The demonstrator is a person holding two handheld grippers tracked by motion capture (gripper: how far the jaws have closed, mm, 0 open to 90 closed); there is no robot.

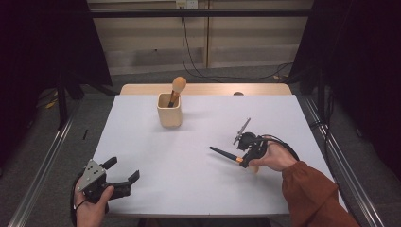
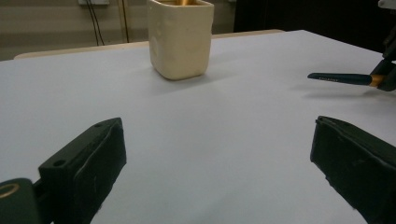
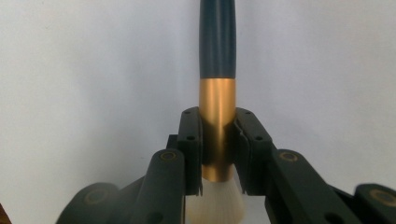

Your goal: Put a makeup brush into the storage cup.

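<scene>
A makeup brush (image 1: 226, 154) with a dark handle, gold ferrule and white bristles is held at right of the white table, handle pointing left. My right gripper (image 1: 248, 157) is shut on its gold ferrule (image 3: 216, 126), with the bristles (image 3: 215, 200) below the jaws. The brush handle (image 2: 343, 78) hovers low over the table in the left gripper view. A cream square cup (image 1: 169, 109) stands upright toward the back, holding another brush with a tan round head (image 1: 178, 85). My left gripper (image 1: 124, 171) rests open at the front left, nothing between its fingers (image 2: 84, 163).
The white table surface (image 1: 189, 161) spreads between the grippers and the cup (image 2: 180, 37). A wooden strip (image 1: 208, 89) runs along its far edge. Metal rails (image 1: 42, 161) flank both sides, and cables lie on the floor behind.
</scene>
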